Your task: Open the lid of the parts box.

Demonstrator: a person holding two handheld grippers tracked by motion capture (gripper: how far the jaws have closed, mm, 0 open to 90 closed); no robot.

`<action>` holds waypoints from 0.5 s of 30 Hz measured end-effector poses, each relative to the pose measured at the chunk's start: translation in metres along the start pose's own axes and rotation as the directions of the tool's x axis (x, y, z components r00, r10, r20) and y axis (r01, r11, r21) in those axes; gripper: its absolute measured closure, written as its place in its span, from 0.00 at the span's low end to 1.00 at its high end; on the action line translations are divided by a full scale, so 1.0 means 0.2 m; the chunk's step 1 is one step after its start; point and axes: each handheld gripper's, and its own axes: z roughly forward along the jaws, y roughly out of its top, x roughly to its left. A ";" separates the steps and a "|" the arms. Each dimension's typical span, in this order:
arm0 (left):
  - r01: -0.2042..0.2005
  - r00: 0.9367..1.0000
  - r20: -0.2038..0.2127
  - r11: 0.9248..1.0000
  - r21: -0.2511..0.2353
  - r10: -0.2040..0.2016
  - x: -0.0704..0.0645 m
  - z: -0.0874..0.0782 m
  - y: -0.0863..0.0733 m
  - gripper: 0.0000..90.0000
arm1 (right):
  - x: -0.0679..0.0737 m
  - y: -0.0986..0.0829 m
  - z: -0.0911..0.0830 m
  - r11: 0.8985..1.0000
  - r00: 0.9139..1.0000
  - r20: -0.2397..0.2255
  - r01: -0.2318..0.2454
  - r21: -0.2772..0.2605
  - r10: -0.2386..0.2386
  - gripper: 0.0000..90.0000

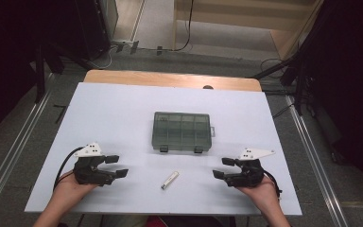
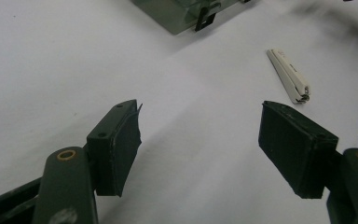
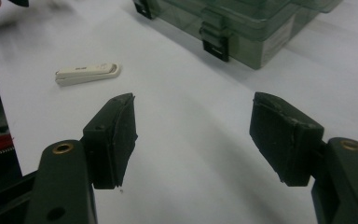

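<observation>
A clear grey compartment box point(image 1: 182, 131) with two black latches lies shut in the middle of the white table point(image 1: 113, 109). In front of it lies a small white nail clipper point(image 1: 169, 179). My left gripper point(image 1: 117, 166) rests at the front left, open and empty, jaws pointing right toward the clipper point(image 2: 289, 75). At the front right my right gripper point(image 1: 223, 168) is open and empty too, jaws pointing left. From the right gripper view the clipper point(image 3: 87, 73) lies ahead to the left and the box point(image 3: 242, 28) ahead to the right. The box's corner point(image 2: 186, 11) shows in the left gripper view.
The white board covers a wooden table whose far edge point(image 1: 170, 78) shows. Metal rails point(image 1: 9, 146) run along the floor on both sides, and cables point(image 1: 104, 56) lie on the floor beyond the table. Bare white surface surrounds the box.
</observation>
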 end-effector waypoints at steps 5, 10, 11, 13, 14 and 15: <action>0.003 1.000 -0.001 1.000 -0.004 -0.003 0.01 0.00 0.00 0.32 | -0.05 0.00 -0.02 0.999 0.999 0.023 -0.048 -0.023 0.048 0.36; 0.004 1.000 -0.005 1.000 -0.004 -0.004 0.01 0.00 0.00 0.32 | -0.07 0.01 -0.02 0.998 0.998 0.038 -0.057 -0.029 0.058 0.36; 0.003 1.000 -0.005 1.000 -0.004 -0.003 0.01 0.00 0.00 0.32 | -0.07 0.01 -0.02 0.998 0.998 0.038 -0.057 -0.029 0.058 0.36; 0.001 1.000 -0.005 1.000 -0.006 -0.001 0.01 0.00 0.00 0.32 | -0.08 0.02 -0.01 0.998 0.997 0.043 -0.058 -0.033 0.059 0.36; 0.000 1.000 -0.007 1.000 -0.007 0.000 0.01 0.00 0.00 0.32 | -0.08 0.02 -0.01 0.998 0.997 0.045 -0.053 -0.037 0.055 0.36; 0.000 1.000 -0.006 1.000 -0.008 0.000 0.01 0.00 0.00 0.32 | -0.09 0.03 -0.01 0.998 0.997 0.051 -0.055 -0.042 0.057 0.36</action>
